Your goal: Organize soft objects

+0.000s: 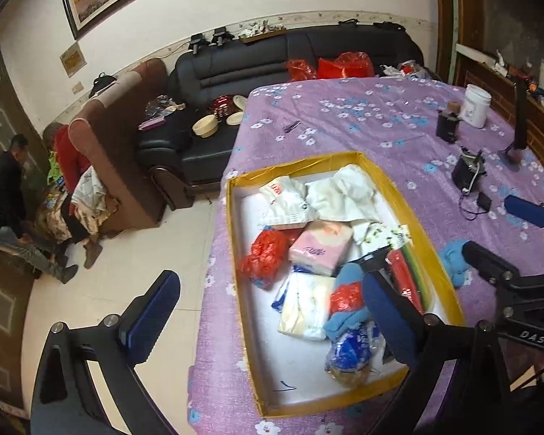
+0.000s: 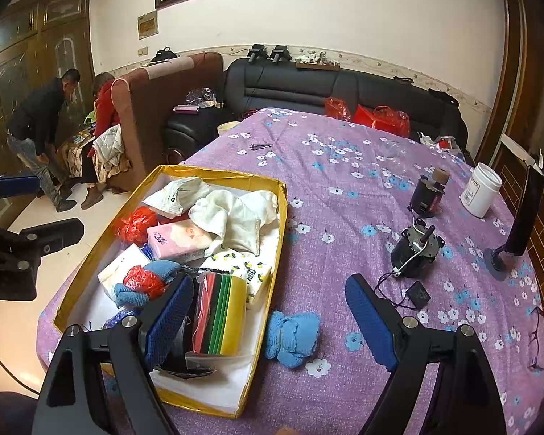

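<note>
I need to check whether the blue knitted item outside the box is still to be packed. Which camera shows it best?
The right wrist view: the blue knitted item lies whole on the purple cloth beside the yellow box, between the open right gripper's fingers. The left wrist view shows only part of it, cut off by the box rim and the right gripper.

The box (image 2: 282,195) sits on the worktop (image 2: 344,181), the towel (image 2: 235,214) at its far end, the tissue pack (image 2: 179,241) before it. The knitted toy (image 2: 290,333) lies just outside the box's right wall; two motors (image 2: 413,253) and a jar (image 2: 480,190) stand farther right.
</note>
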`<state>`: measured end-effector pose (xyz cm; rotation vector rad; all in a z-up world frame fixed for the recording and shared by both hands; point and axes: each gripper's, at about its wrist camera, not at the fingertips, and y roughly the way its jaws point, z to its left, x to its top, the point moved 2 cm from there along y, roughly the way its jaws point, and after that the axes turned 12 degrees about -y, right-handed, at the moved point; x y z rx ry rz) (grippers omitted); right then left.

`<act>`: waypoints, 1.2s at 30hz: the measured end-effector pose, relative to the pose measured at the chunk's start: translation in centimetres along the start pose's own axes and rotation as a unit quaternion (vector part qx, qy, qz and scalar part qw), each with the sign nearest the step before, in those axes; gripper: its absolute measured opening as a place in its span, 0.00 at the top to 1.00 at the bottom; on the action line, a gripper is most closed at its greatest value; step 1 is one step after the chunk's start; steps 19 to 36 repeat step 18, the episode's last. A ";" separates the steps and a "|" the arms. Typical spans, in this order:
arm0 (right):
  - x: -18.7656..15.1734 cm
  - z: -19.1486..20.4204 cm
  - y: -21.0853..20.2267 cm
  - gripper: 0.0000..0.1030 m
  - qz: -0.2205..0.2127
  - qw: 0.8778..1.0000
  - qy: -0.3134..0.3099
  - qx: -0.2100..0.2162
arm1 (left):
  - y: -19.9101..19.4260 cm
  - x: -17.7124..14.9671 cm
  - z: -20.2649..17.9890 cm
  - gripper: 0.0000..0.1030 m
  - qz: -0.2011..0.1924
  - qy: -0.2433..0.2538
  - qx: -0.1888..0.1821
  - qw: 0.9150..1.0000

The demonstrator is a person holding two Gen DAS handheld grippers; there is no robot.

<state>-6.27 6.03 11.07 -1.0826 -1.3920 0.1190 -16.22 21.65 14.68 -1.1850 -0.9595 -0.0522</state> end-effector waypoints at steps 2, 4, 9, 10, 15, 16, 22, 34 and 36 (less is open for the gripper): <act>0.0 0.0 0.0 0.13 0.000 1.000 0.001 0.000 | 0.2 -0.1 0.1 0.03 0.002 0.001 0.005 1.000; 0.0 -0.1 0.2 0.13 0.002 1.000 0.002 0.002 | 0.4 -0.2 0.0 0.03 0.004 0.005 0.008 1.000; 0.0 -0.1 0.3 0.13 0.004 1.000 0.003 0.002 | 1.0 -0.5 -0.1 0.03 0.012 0.012 0.014 1.000; 0.0 -0.1 0.3 0.13 0.004 1.000 0.003 0.002 | 1.1 -0.6 0.0 0.03 0.015 0.012 0.014 1.000; -0.2 -0.1 0.5 0.13 0.005 1.000 0.005 0.002 | 1.3 -0.7 0.2 0.03 0.021 0.009 0.012 1.000; -0.3 -0.2 0.6 0.13 0.006 1.000 0.006 0.002 | 1.3 -0.8 0.2 0.03 0.019 0.010 0.014 1.000; -0.4 -0.2 0.8 0.13 0.007 1.000 0.008 0.003 | 1.4 -0.7 0.2 0.03 0.016 0.012 0.019 1.000; -0.4 -0.2 0.8 0.13 0.007 1.000 0.008 0.003 | 1.4 -0.7 0.2 0.03 0.016 0.012 0.019 1.000; -0.4 -0.2 0.8 0.13 0.007 1.000 0.008 0.003 | 1.4 -0.7 0.2 0.03 0.016 0.012 0.019 1.000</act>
